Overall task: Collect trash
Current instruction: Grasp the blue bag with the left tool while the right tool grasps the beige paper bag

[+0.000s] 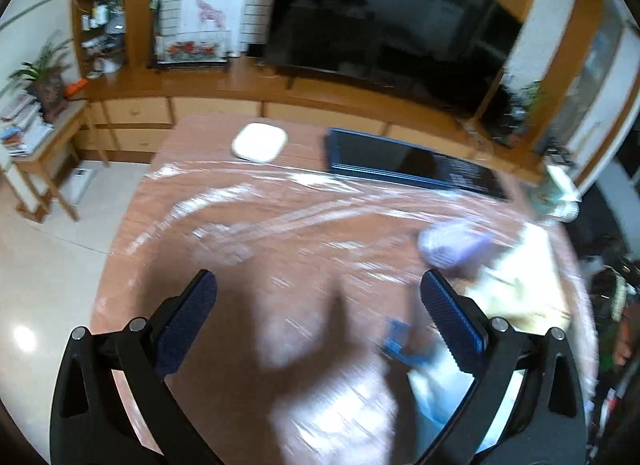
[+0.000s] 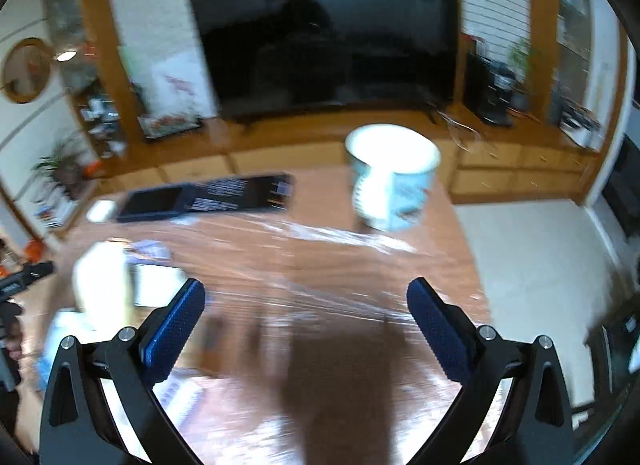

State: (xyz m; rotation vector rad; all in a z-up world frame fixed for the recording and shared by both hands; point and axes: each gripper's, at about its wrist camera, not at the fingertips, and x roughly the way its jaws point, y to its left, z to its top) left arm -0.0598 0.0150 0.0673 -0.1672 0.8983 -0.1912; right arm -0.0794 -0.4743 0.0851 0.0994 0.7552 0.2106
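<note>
Both views are blurred by motion. My left gripper [image 1: 318,285] is open and empty above the wooden table [image 1: 240,233], which lies under clear plastic film. To its right lie loose wrappers: a pale purple one [image 1: 452,243], a cream one [image 1: 520,281] and a blue-and-white one [image 1: 424,369] beside the right finger. My right gripper [image 2: 306,293] is open and empty over the same table [image 2: 340,265]. A white-and-blue paper bucket [image 2: 390,181] stands upright ahead of it. The pale wrappers [image 2: 100,285] lie to its left.
A flat dark box [image 1: 416,165] and a white pad [image 1: 260,141] lie at the table's far side; the box also shows in the right wrist view [image 2: 208,197]. Behind stand a wooden cabinet with a television [image 2: 328,45]. A side table with books [image 1: 28,129] stands left.
</note>
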